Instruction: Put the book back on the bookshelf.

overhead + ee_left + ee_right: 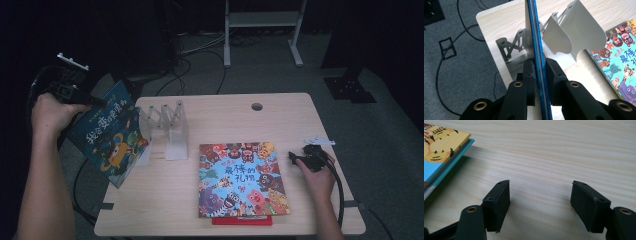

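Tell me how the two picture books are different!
The blue book is lifted off the table, tilted, pinched by the left gripper; the animal book lies flat on the table, untouched. The blue book's cover is mostly dark blue; the animal book's is crowded with many-coloured animals. Both are thin picture books with Chinese titles.

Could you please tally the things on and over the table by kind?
Picture books: 2, a blue one held up in the left claw, a colourful one lying flat.
Red book beneath it: 1.
Metal book rack: 1.
Total: 4.
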Demonstrator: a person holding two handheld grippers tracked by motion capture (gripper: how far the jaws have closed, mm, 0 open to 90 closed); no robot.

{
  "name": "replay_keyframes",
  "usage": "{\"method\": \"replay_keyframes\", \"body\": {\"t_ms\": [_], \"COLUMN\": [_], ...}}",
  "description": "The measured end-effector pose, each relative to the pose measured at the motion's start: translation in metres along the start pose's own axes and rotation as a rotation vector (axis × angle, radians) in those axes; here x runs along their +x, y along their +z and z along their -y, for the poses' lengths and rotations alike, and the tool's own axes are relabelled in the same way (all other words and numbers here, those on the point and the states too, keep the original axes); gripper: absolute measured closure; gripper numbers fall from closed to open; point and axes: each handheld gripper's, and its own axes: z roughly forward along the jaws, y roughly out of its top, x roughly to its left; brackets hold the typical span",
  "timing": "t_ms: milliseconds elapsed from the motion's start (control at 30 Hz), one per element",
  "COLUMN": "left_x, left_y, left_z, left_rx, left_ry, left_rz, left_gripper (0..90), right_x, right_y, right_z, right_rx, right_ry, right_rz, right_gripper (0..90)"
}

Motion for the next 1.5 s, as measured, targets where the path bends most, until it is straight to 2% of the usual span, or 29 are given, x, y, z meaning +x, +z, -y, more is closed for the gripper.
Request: {"method": "replay_keyframes", "body": {"t_ms": [100, 133, 200, 467, 567, 700, 800, 1000, 1067, 1133, 1233, 1433, 1500], "left_x": [-0.001, 0.001, 0.002, 0.014, 0.017, 0.018, 0.013, 0.01, 0.01, 0.01, 0.012, 0.015, 0.015], "left_y": [-0.001, -0.001, -0.002, -0.001, -0.001, 0.003, 0.006, 0.007, 0.005, 0.002, -0.001, -0.003, 0.0], "left_z": [-0.001, -0.001, 0.0, -0.004, -0.006, -0.007, -0.009, -0.011, -0.01, -0.01, -0.005, 0.001, 0.001], "left_rx": [0.009, 0.002, -0.006, -0.016, -0.026, -0.04, -0.049, -0.047, -0.036, -0.005, -0.001, -0.034, -0.058], "left_ry": [-0.019, -0.032, -0.029, -0.075, -0.083, -0.098, -0.085, -0.086, -0.114, -0.145, -0.164, -0.188, -0.194], "left_rz": [-0.047, -0.04, -0.037, -0.061, -0.052, -0.058, -0.064, -0.074, -0.071, -0.097, -0.097, -0.118, -0.104], "left_gripper": [81.1, 82.0, 82.7, 82.7, 82.6, 82.6, 82.4, 81.9, 82.3, 82.6, 82.6, 82.1, 81.8], "right_x": [0.0, 0.0, 0.0, 0.0, 0.0, 0.0, 0.0, 0.0, 0.0, 0.0, 0.0, 0.0, 0.0], "right_y": [0.0, 0.0, 0.0, 0.0, 0.0, 0.0, 0.0, 0.0, 0.0, 0.0, 0.0, 0.0, 0.0], "right_z": [0.0, 0.0, 0.0, 0.0, 0.0, 0.0, 0.0, 0.0, 0.0, 0.0, 0.0, 0.0, 0.0], "right_rx": [0.0, 0.0, 0.0, 0.0, 0.001, 0.0, 0.002, 0.001, 0.001, 0.001, 0.0, 0.0, 0.0], "right_ry": [0.0, 0.0, 0.0, 0.0, 0.001, 0.0, -0.001, 0.0, 0.0, -0.001, 0.0, -0.001, -0.001], "right_rz": [0.0, 0.0, 0.0, 0.0, 0.0, 0.0, 0.0, 0.0, 0.0, 0.0, 0.0, 0.0, 0.0], "right_gripper": [31.0, 31.0, 31.0, 31.0, 31.0, 31.0, 31.0, 31.0, 31.0, 31.0, 31.0, 31.0, 31.0]}}
